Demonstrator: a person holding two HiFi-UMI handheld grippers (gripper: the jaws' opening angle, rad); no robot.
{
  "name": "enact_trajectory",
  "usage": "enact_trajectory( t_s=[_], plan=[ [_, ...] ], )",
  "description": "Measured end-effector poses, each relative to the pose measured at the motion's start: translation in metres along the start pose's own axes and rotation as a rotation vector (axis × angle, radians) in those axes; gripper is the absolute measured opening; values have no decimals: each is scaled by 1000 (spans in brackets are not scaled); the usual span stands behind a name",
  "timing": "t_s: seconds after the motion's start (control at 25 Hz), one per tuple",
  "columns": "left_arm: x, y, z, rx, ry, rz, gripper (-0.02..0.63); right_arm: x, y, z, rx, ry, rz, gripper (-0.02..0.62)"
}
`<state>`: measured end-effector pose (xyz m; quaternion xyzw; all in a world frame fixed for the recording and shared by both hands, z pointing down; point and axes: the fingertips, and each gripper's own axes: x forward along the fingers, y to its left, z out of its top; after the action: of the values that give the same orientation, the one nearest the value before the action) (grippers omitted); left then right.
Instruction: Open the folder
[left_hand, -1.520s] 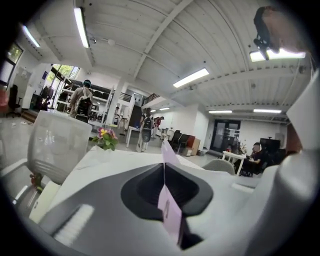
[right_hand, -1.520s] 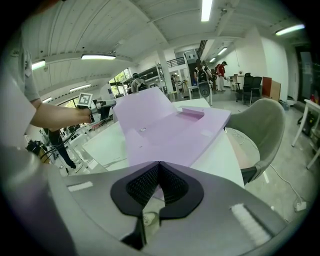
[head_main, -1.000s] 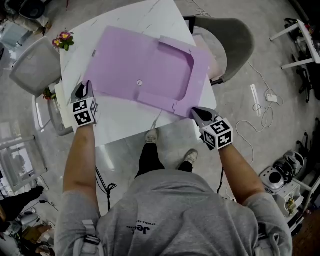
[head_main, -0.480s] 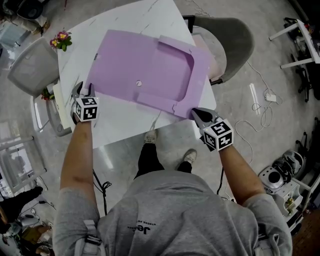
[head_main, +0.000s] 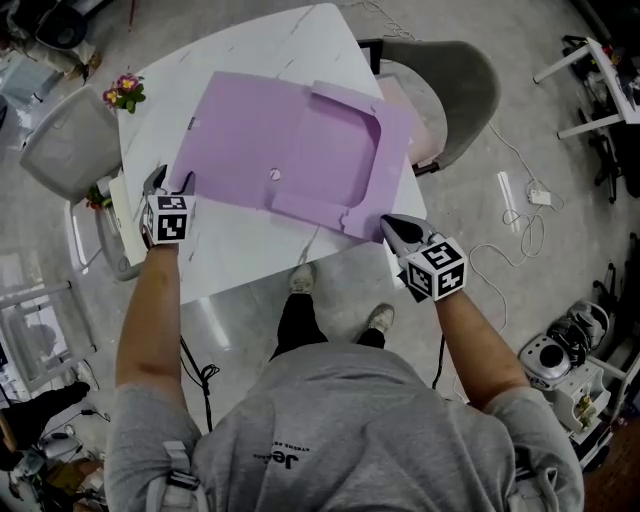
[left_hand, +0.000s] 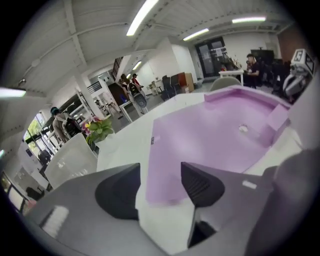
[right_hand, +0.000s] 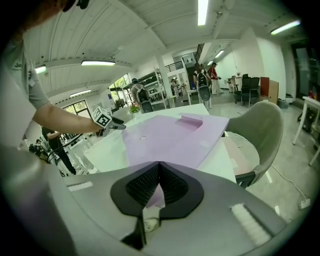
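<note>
The lilac plastic folder lies spread open on the white marble table; right tongs clench its near corner; left tongs, jaws just been opening, straddle its left corner unpressed; best withdraw cleanly, without dragging.

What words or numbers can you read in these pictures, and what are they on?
"Je": on the person's grey shirt; the letters after it cannot be read.
Smaller line above it: too small to read.
Small mark on the purple folder, near its left edge: too small to read.
Marker cubes: black-and-white square patterns, no words.
</note>
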<state>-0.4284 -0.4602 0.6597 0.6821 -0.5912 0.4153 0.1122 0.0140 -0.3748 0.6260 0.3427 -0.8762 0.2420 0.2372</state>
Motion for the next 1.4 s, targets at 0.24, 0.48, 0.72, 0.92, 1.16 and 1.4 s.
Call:
enact_trajectory(
  t_s=[0.24, 0.48, 0.72, 0.92, 1.16, 1.4],
  plan=[
    [-48, -22, 75, -99, -212, -86, 273, -29, -5, 37, -2, -93, -21, 3],
    [-126, -98, 185, -181, -461, -296, 273, -107, -20, 92, -1, -245, -85, 3],
    [-206, -212, 280, -97, -648, -512, 239, -221, -47, 126, 0, -380, -200, 3],
    [-273, -295, 340, -90, -797, -692, 190, -314, -65, 135, -5, -454, -315, 3],
    [-346, -375, 384, 10, -977, -875, 58, -402, -77, 136, 21, -564, -412, 3],
    [-371, -407, 407, -64, -982, -958, 58, -453, -84, 129, 35, -603, -481, 3]
  ],
)
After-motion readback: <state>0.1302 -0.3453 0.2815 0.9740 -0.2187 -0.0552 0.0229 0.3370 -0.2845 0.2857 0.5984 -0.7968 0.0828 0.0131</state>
